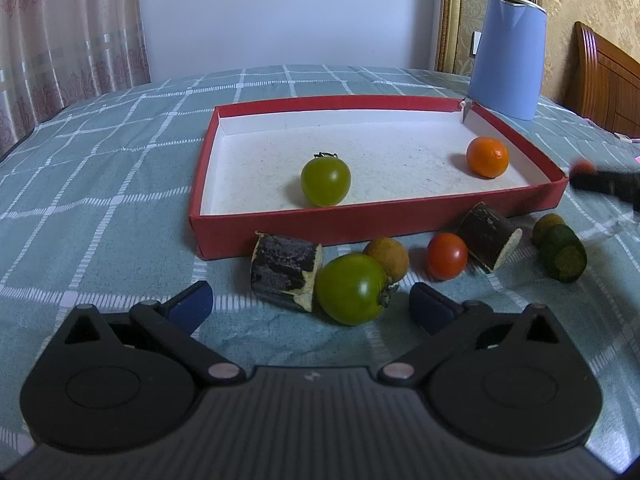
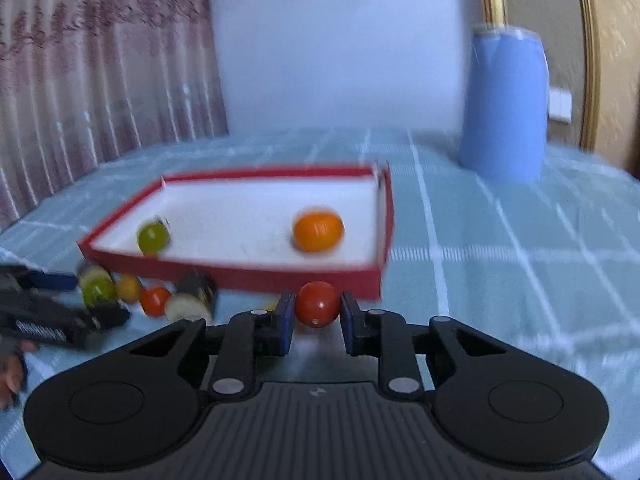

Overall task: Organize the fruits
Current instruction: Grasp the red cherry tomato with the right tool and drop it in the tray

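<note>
The right gripper [image 2: 317, 312] held a small round red tomato [image 2: 317, 304] between its blue pads, just short of the shallow red cardboard tray [image 2: 240, 272]. The left gripper [image 1: 310, 304] stood wide, empty. Recommended: clear the rim before releasing.

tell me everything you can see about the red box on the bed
The shallow red cardboard box is a low rectangular tray, red outside and on the rim, with a speckled white interior. It lies flat and open on the green checked bedspread. Its far right corner looks torn. Inside rest a green tomato and an orange mandarin, apart from each other. A dark sugarcane chunk sits against its front wall.
</note>
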The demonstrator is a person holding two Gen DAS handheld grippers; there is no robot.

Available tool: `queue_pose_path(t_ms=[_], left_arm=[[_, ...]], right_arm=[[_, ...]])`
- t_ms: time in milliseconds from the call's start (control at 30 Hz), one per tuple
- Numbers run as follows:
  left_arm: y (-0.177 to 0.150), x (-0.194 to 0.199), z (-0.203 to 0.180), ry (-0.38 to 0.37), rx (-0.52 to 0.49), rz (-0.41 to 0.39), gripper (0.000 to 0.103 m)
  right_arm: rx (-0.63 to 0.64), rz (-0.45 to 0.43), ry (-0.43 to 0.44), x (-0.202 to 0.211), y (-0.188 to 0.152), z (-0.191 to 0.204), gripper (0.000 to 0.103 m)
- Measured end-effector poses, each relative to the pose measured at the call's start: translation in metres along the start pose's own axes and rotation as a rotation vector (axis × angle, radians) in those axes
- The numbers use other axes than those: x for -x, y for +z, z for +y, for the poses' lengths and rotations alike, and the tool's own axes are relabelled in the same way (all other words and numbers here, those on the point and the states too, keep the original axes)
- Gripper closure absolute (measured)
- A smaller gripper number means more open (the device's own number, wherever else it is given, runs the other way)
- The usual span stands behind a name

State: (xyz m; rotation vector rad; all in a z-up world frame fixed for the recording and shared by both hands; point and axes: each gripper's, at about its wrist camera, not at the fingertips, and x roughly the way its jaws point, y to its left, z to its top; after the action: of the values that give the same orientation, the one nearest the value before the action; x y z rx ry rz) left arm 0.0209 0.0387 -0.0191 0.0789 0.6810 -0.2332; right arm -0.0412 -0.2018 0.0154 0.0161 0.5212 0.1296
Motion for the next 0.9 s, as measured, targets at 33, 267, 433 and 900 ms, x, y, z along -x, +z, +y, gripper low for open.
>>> queue_pose_path(t_ms=[33, 267, 433, 900], left_arm=[[0.000, 0.000, 0.000, 0.000, 0.000, 0.000, 0.000], [0.000, 0.000, 0.000, 0.000, 0.000, 0.000, 0.000], [0.000, 0.000, 0.000, 0.000, 0.000, 0.000, 0.000], [0.000, 0.000, 0.000, 0.001, -0.001, 0.000, 0.000]], right_arm=[[0.020, -0.021, -0.003, -0.001, 0.007, 0.003, 0.080], [0.048, 0.008, 0.055, -0.047, 0.040, 0.016, 0.080], [0.092, 0.066, 0.065, -0.084, 0.041, 0.035, 0.080], [0.058, 0.109, 0.089, -0.095, 0.030, 0.032, 0.072]])
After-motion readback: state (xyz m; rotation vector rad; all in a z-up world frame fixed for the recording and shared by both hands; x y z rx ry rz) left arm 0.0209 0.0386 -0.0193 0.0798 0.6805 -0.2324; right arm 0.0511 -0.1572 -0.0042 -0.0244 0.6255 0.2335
